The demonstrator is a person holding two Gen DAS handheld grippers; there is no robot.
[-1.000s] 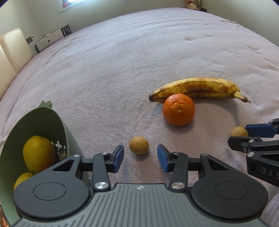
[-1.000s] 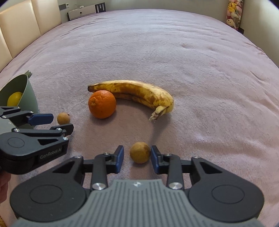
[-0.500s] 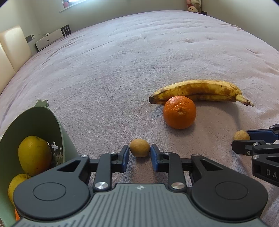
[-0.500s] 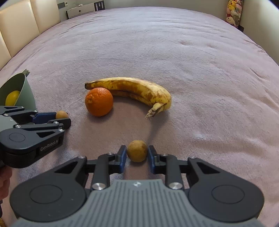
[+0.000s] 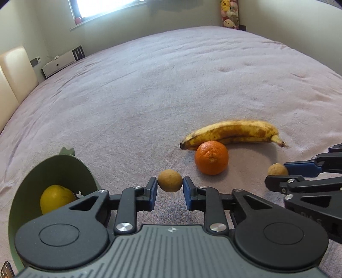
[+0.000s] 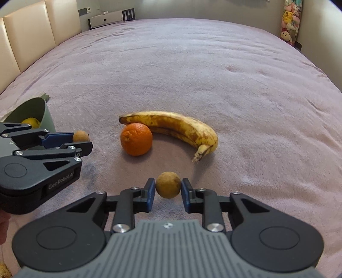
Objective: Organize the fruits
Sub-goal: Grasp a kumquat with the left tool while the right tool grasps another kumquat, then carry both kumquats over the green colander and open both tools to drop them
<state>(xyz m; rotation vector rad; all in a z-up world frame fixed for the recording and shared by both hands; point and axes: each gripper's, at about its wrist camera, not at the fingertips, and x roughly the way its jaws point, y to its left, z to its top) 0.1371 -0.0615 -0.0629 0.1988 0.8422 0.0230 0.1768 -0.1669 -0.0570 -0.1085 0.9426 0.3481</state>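
Note:
My left gripper [image 5: 170, 188] is shut on a small round brown fruit [image 5: 170, 180], held a little above the mauve bedspread. My right gripper [image 6: 168, 189] is shut on a second small brown fruit [image 6: 168, 185]. Each gripper also shows in the other's view: the right gripper [image 5: 280, 174] with its fruit [image 5: 277, 169] at the right edge, the left gripper [image 6: 82, 142] with its fruit [image 6: 80, 136] at the left. An orange [image 5: 211, 157] [image 6: 136, 139] lies against a spotted banana [image 5: 232, 133] [image 6: 173, 128] ahead of both. A green bowl [image 5: 64, 164] [image 6: 46, 115] on its side at the left holds a yellow fruit [image 5: 56, 197].
The bedspread [image 5: 171, 85] stretches far ahead. A padded cream headboard [image 6: 27, 38] runs along the left. A white device [image 6: 106, 20] sits at the far end, and plush toys [image 6: 289, 21] hang at the far right corner.
Both grippers closed on their small brown fruits. The left gripper then rose, lifting its fruit off the bedspread, so more of the room shows. The right gripper barely moved.

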